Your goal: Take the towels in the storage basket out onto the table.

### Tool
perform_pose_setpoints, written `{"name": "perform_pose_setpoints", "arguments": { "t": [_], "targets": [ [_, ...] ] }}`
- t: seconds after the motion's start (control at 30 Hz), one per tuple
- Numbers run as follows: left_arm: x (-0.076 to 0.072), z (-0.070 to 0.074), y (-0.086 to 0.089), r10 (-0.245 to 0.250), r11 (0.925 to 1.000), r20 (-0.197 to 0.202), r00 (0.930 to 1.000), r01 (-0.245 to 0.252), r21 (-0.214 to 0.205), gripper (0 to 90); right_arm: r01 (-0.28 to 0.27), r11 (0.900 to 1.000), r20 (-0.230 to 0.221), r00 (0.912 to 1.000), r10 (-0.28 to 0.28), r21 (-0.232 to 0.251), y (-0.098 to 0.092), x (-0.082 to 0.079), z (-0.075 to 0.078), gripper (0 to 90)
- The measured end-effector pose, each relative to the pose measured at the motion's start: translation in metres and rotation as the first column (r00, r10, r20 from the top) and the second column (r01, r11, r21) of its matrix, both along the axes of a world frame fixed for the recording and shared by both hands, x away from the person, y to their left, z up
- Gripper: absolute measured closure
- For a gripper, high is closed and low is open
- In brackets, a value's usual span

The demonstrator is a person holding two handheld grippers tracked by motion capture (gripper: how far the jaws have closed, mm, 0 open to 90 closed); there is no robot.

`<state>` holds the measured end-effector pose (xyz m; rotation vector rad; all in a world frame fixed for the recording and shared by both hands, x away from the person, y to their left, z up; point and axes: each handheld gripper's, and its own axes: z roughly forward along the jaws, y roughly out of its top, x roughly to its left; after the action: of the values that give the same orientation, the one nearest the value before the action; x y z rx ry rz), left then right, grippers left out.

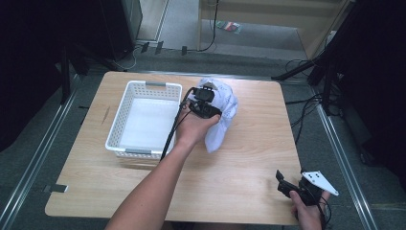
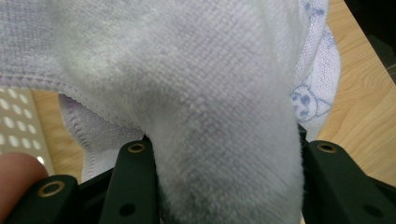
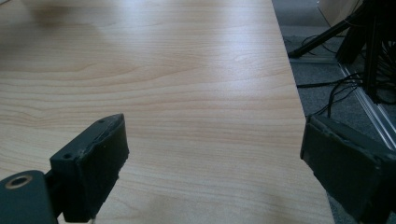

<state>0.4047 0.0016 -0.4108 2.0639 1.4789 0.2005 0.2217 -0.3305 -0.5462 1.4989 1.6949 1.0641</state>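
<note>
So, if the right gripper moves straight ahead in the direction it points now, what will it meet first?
Probably nothing: the right gripper has open jaws and points low across the bare wooden table. The way looks free as far as its own view shows. How near the jaws are to the tabletop is hard to judge.

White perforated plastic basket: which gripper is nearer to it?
Left. The left gripper, shut on the white towel, is just beside the basket's right rim; the right gripper sits open at the table's near right corner.
</note>
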Motion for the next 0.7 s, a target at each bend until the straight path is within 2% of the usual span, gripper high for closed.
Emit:
{"name": "perform_pose_setpoints", "arguments": {
  "t": [0.17,0.33,0.5,0.7],
  "targets": [
    [-0.002,-0.016,-0.005,-0.003,0.9999,-0.022,0.9998,0.003,-0.013,55.1,0.000,1.0000,-0.001,1.0000,0.000,-0.001,0.000,0.000,0.000,7.6],
    [-0.003,-0.032,-0.009,-0.021,0.9998,-0.050,0.9985,0.021,-0.005,55.0,0.000,1.0000,0.000,1.0000,0.000,-0.001,0.000,0.000,0.000,7.6],
    [-0.005,-0.042,-0.011,-0.015,0.9998,-0.056,0.9983,0.015,-0.015,54.8,0.000,1.0000,-0.001,1.0000,0.000,0.001,0.000,0.000,0.000,7.5],
    [-0.008,-0.050,-0.018,-0.031,0.9995,-0.065,0.9974,0.031,-0.007,54.3,-0.001,1.0000,0.000,1.0000,0.001,0.000,0.000,0.000,0.000,7.5]
  ]
}}
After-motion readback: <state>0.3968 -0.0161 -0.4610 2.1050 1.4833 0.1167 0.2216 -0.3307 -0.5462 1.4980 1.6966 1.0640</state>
